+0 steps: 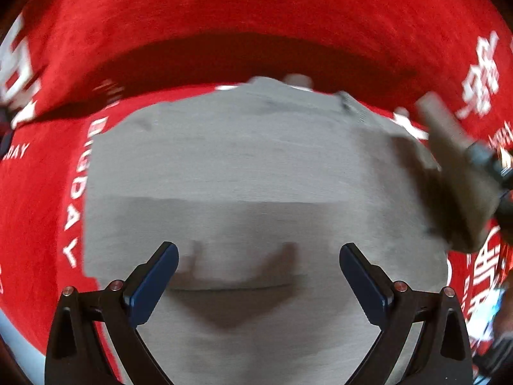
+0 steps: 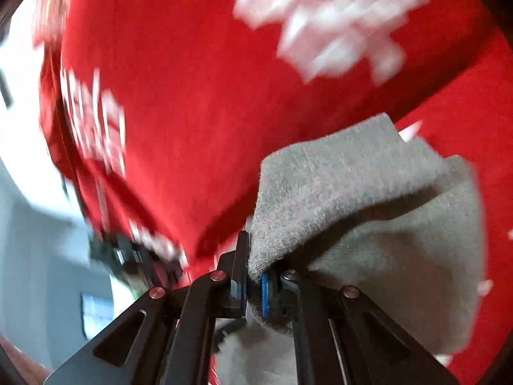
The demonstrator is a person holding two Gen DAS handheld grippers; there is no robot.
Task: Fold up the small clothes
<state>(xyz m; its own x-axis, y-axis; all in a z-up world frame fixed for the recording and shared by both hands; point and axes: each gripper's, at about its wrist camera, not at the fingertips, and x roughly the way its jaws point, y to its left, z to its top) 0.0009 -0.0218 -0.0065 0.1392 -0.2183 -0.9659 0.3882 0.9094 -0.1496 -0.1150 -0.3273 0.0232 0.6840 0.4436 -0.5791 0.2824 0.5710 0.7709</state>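
I see the grey garment lying flat on the red cloth with white lettering that covers the work surface. My left gripper hangs over the garment's middle, jaws spread wide, nothing between them. My right gripper is pressed together, pinching a lifted edge of the garment. Nothing else lies on the cloth. Beyond its edge, the right wrist view shows a blurred pale wall.
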